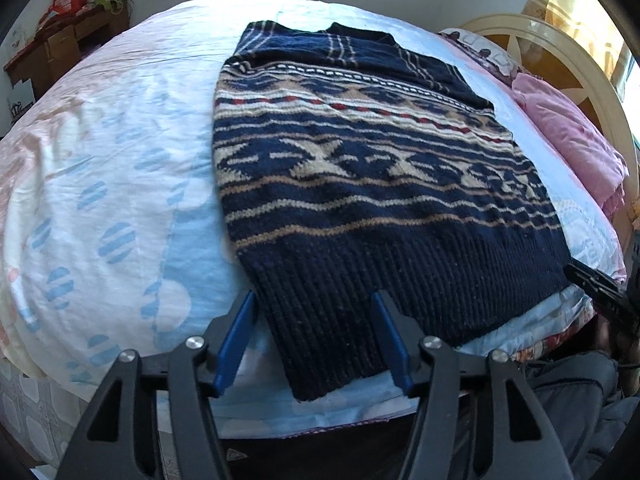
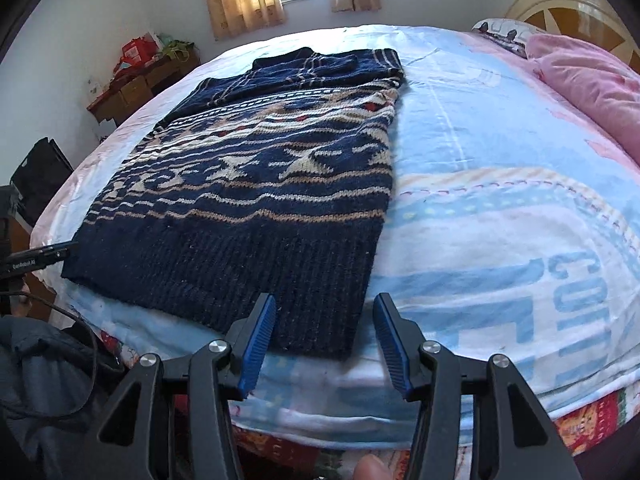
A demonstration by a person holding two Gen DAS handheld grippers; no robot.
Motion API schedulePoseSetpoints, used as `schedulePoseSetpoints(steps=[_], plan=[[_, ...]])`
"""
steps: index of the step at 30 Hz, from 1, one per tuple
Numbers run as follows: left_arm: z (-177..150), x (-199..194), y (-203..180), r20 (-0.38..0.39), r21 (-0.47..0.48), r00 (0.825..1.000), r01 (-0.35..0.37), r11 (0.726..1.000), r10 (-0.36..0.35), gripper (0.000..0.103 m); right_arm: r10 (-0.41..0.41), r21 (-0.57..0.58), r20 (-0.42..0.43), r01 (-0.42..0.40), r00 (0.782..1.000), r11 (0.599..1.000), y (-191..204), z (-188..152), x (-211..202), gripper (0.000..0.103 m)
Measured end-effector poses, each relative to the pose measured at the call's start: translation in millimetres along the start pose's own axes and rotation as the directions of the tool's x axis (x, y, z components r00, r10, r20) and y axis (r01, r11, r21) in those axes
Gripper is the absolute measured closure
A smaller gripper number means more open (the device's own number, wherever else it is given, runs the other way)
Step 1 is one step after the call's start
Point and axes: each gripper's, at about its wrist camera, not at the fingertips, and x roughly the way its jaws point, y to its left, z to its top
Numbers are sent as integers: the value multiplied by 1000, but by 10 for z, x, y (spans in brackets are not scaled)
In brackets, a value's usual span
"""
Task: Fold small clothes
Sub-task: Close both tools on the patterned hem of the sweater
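A navy knit sweater [image 1: 360, 184] with beige, white and red bands lies flat on the bed, sleeves folded in across the top, ribbed hem toward me. My left gripper [image 1: 314, 300] is open, its blue pads either side of the hem's near left corner. In the right wrist view the sweater [image 2: 256, 200] lies the same way. My right gripper [image 2: 325, 302] is open with the hem's near right corner between its pads. The right gripper's tip also shows at the right edge of the left wrist view [image 1: 596, 286].
The bed has a pale blue and white printed sheet [image 1: 120, 184], [image 2: 500, 200]. A pink quilt [image 1: 568, 136] and pillow lie by the cream headboard [image 1: 552, 60]. A wooden cabinet [image 2: 136, 84] with clutter stands by the far wall. Dark clothing hangs below the bed edge [image 2: 44, 380].
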Motion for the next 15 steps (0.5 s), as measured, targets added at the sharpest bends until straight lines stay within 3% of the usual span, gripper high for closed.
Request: schedulePoseSetpoints(steps=[3, 4, 5, 6, 7, 11, 15], plan=[[3, 8, 4, 0, -8, 1000, 24, 1000, -24, 37, 11, 20, 0, -11, 1000, 1000, -21, -14, 58, 64], [1, -13, 4, 11, -8, 999, 38, 999, -38, 42, 9, 16, 10, -9, 1000, 1000, -17, -12, 48, 67], [3, -29, 5, 19, -7, 999, 49, 999, -49, 67, 12, 8, 20, -12, 1000, 1000, -14, -4, 25, 79], [9, -52, 9, 28, -6, 998, 62, 998, -62, 85, 36, 9, 36, -36, 999, 999, -13, 3, -7, 89], [20, -76, 27, 36, -5, 996, 76, 997, -76, 90, 54, 17, 51, -54, 997, 998, -18, 12, -41, 90], [61, -300, 121, 165, -21, 977, 143, 989, -138, 94, 109, 55, 165, -119, 980, 991, -114, 79, -270, 92], [117, -513, 119, 271, 19, 952, 139, 990, -139, 95, 161, 81, 253, -186, 954, 979, -189, 151, -439, 92]])
